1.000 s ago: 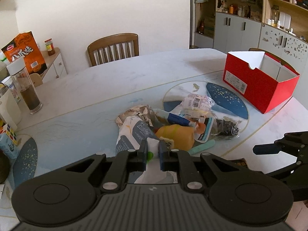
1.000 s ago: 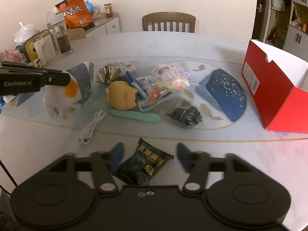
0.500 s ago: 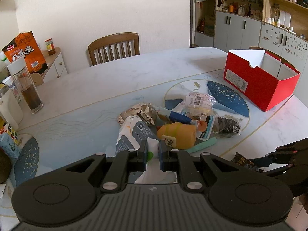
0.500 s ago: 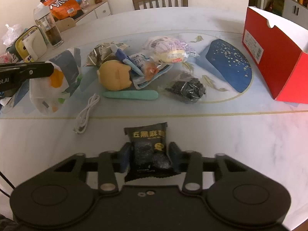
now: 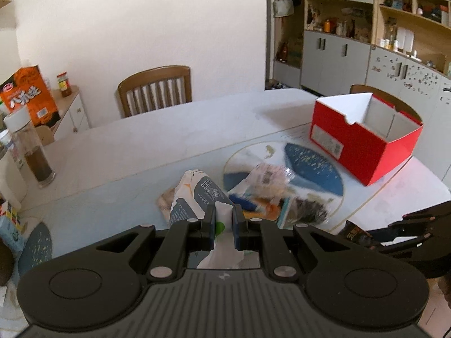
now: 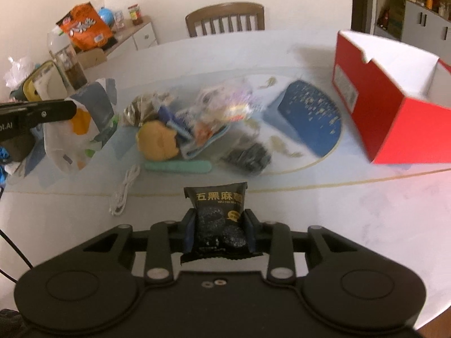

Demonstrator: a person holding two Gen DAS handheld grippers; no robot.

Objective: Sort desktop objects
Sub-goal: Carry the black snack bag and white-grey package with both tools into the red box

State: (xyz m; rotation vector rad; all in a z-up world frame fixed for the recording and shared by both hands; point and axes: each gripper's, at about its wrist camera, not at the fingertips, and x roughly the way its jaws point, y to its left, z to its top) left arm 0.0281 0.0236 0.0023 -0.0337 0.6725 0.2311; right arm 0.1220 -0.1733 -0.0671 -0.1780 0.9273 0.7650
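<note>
My left gripper is shut on a white and blue tissue pack, held above the table. The right wrist view shows that pack hanging at the left. My right gripper has its jaws closing, with both pads against a black snack packet that is off the table. A red open box stands at the right. Between the grippers lie a yellow plush toy, a teal stick, a white cable, a clear bag of snacks and a dark bagged item.
A wooden chair stands behind the table. At the left are a lidded bottle and an orange bag on a low cabinet. Shelves and cabinets line the right wall.
My right jaws closed from wide apart onto the black snack packet and raised it off the table. My left gripper rose with the tissue pack.
</note>
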